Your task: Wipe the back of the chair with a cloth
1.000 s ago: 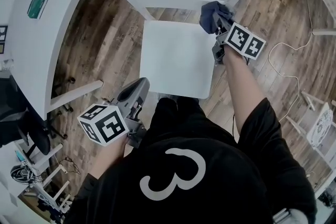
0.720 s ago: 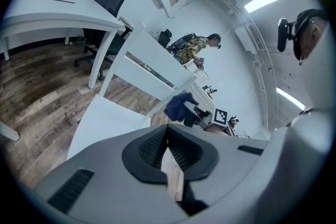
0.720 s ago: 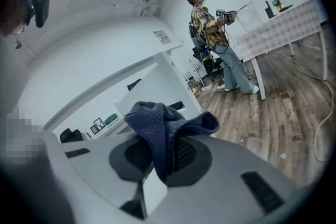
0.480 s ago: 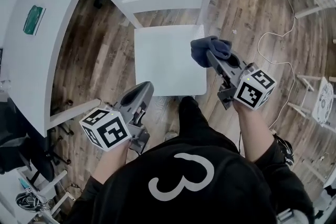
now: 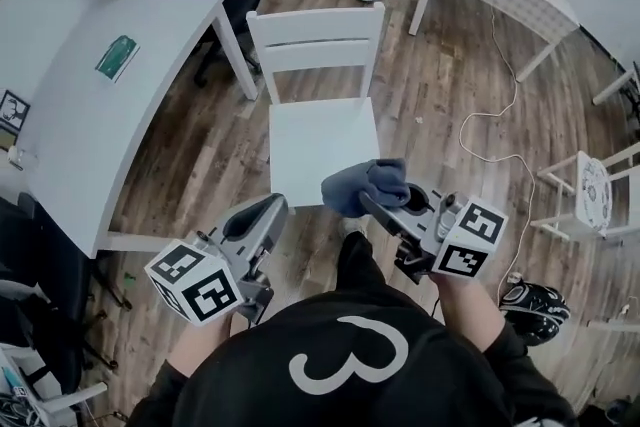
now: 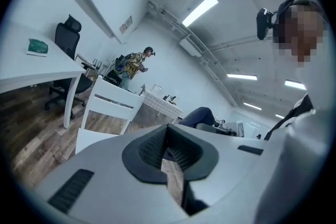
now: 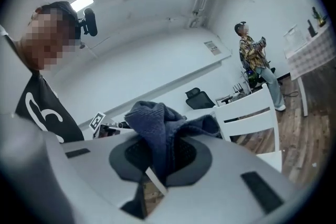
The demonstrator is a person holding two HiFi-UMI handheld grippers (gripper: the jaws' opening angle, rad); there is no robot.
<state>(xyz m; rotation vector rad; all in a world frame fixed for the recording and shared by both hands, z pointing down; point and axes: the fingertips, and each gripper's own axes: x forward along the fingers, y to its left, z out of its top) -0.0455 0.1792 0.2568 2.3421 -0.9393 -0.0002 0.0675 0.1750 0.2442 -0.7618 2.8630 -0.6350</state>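
Cloth: dark blue knit, bunched into a soft lump. Judged light, limp and easily squashed, with no risk of breakage. It has no stiffness of its own, so the jaws must supply all the wiping pressure. Best hold is on a thick fold near the middle, leaving a pad of fabric proud of the jaw tips to meet the wood. A pinch on a thin edge would likely let it trail or pull free.

Left gripper: low at the left of the head view, pointing towards the chair. Its own view shows the ribbed pads pressed together with nothing between them. It touches nothing.

Chair: white wood, centre of the head view. The backrest is on the far side, slats facing the person.

Right gripper: jaws clamped on the cloth. In its own view the fabric rises out of the pad gap and spills over the top. The grip looks deep and secure.

Position of cloth: in the air over the seat's near right corner, well apart from the backrest and not in contact with the chair.
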